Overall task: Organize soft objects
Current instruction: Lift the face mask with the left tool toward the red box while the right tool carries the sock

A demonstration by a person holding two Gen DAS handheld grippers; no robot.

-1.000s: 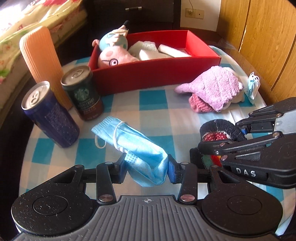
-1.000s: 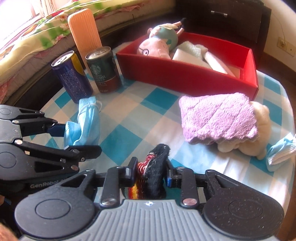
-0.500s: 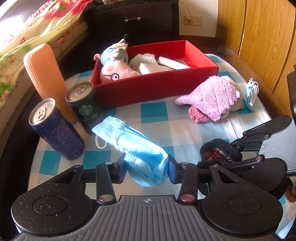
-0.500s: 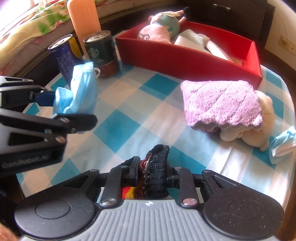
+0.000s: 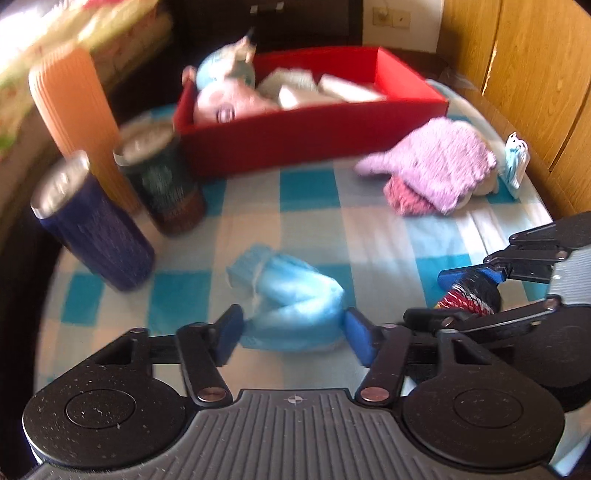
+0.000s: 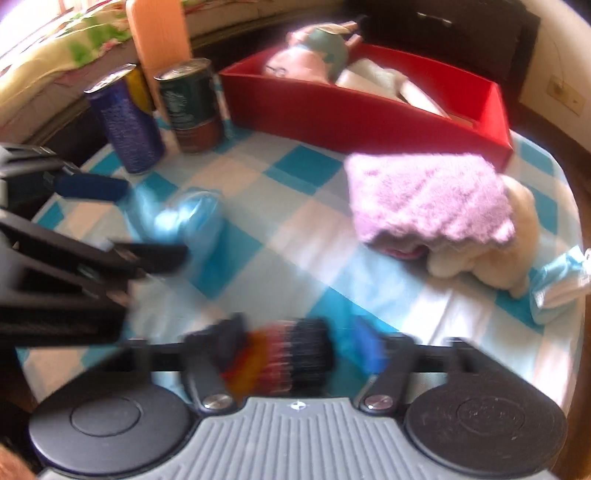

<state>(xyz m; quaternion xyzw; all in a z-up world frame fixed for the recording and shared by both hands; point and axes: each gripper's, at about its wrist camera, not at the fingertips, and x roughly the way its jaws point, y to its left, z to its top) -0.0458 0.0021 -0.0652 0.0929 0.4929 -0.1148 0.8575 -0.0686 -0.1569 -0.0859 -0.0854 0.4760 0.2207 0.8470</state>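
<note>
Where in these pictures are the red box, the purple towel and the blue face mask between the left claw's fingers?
red box (image 5: pixel 314 144), left wrist view, on its front wall.
purple towel (image 6: pixel 428 192), right wrist view, on the middle of its top.
blue face mask (image 5: pixel 295 314), left wrist view, on its bunched middle.

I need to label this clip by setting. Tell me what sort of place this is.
Most likely a home bedroom. A floral bedspread lies just behind the small table with its blue-checked cloth, a dark drawer cabinet stands at the back, and a plush pig toy sits in the red box.
</note>
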